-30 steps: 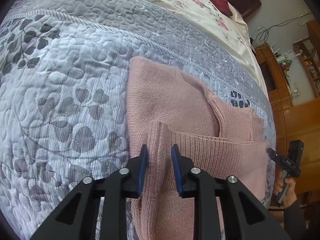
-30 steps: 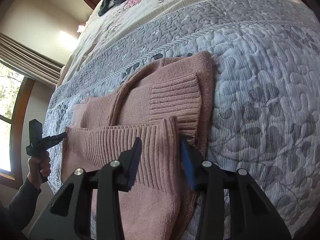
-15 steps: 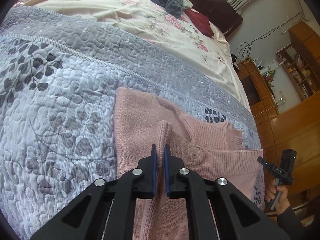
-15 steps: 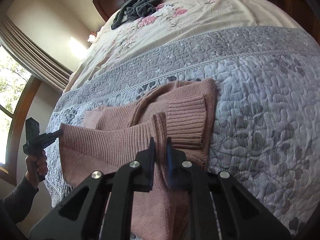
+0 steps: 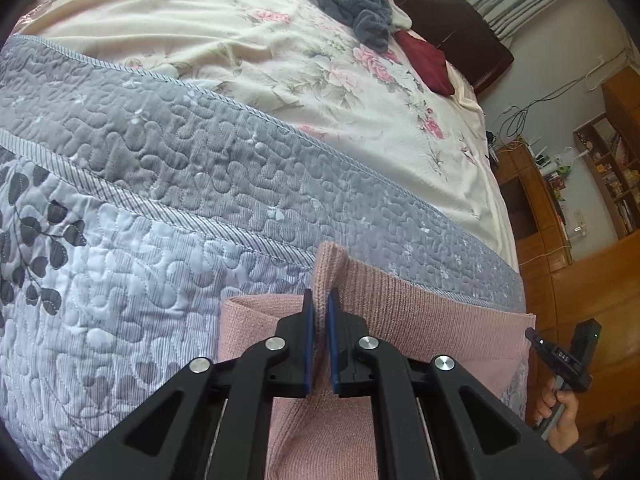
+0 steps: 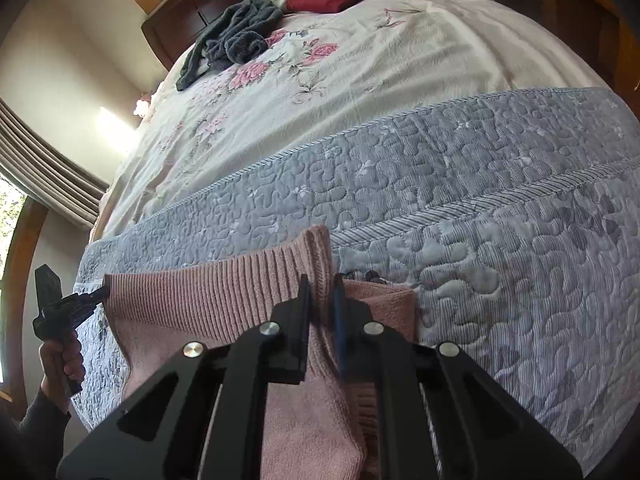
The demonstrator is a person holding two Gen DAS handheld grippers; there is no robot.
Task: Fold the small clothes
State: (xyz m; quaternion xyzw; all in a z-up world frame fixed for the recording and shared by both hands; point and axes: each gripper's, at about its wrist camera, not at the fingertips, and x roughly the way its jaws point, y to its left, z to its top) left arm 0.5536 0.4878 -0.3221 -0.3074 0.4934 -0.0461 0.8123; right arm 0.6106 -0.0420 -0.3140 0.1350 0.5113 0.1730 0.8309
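Observation:
A pink knitted sweater lies on the grey quilted bedspread, its ribbed hem lifted off the bed. My left gripper is shut on one corner of that hem, which sticks up between the blue pads. In the right wrist view the same pink sweater hangs stretched between both grippers. My right gripper is shut on the opposite hem corner. The lower layers of the sweater are mostly hidden behind the black fingers.
The grey quilt covers the near half of the bed; a cream floral sheet lies beyond. A dark grey garment and a red cloth rest near the headboard. Wooden shelves stand at the right.
Both grippers closed on the ribbed hem corners, then lifted the hem and carried it toward the far edge of the sweater. Most of the lower sweater is now covered.

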